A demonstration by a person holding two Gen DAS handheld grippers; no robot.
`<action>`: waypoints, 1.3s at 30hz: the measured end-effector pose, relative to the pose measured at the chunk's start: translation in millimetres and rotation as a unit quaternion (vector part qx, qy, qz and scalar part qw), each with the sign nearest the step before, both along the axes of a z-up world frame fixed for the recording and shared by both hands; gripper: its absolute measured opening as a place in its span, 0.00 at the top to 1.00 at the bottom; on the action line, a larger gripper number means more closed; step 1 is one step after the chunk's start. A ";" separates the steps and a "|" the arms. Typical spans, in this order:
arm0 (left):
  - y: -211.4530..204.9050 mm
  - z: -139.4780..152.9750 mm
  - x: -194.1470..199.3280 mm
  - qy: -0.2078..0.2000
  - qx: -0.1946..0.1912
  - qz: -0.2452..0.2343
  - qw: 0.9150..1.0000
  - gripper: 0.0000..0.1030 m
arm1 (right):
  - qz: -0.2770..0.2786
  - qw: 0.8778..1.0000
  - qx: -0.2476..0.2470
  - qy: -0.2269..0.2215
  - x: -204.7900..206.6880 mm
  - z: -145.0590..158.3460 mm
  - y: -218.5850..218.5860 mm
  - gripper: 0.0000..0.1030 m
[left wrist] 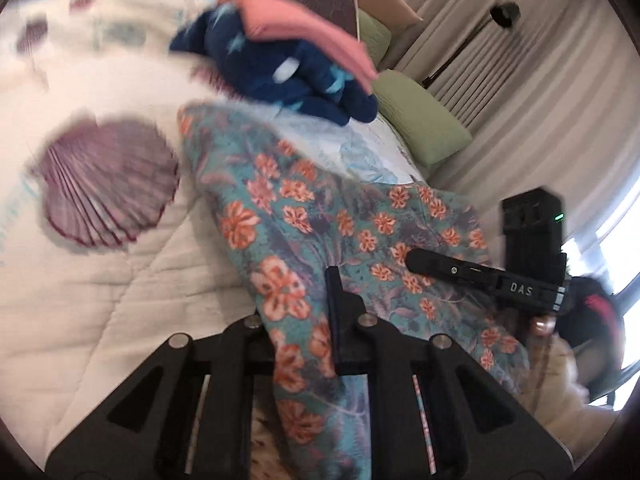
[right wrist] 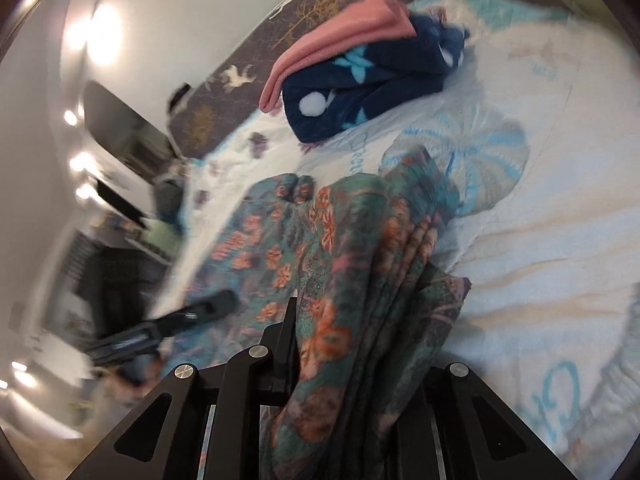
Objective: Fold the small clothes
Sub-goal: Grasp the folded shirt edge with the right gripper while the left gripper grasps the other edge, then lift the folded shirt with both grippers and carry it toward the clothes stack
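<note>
Clamped on the floral garment (left wrist: 304, 216): left gripper (left wrist: 308, 320), right gripper (right wrist: 320, 340), jaws nearly closed, just below the navy-and-pink pile (left wrist: 280, 52).

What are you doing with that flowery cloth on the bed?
A person is folding small clothes on the bed. Each hand holds a gripping tool, and both the left tool and the right tool are clamped on the flowery garment. A pink piece and a navy piece lie piled farther back.
</note>
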State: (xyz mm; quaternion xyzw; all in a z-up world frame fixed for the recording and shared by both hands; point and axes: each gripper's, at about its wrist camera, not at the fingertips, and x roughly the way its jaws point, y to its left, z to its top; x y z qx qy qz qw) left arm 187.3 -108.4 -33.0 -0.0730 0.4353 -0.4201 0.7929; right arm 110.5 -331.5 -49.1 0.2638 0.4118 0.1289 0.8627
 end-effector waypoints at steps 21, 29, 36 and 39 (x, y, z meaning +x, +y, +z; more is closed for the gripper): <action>2.1 288.2 -93.7 -0.291 0.001 0.026 0.956 0.85 | -0.040 0.935 -0.258 -0.242 -103.8 294.6 56.8 0.84; -17.0 363.4 -71.5 -0.342 0.031 0.050 0.938 0.85 | -0.067 0.914 -0.289 -0.277 -94.4 365.0 56.4 0.84; -44.9 409.6 -44.4 -0.379 0.051 0.079 0.921 0.85 | -0.093 0.911 -0.279 -0.289 -51.5 402.4 36.4 0.84; -58.3 418.3 -24.5 -0.389 0.061 0.087 0.915 0.85 | -0.099 0.899 -0.308 -0.294 -26.3 410.3 35.1 0.84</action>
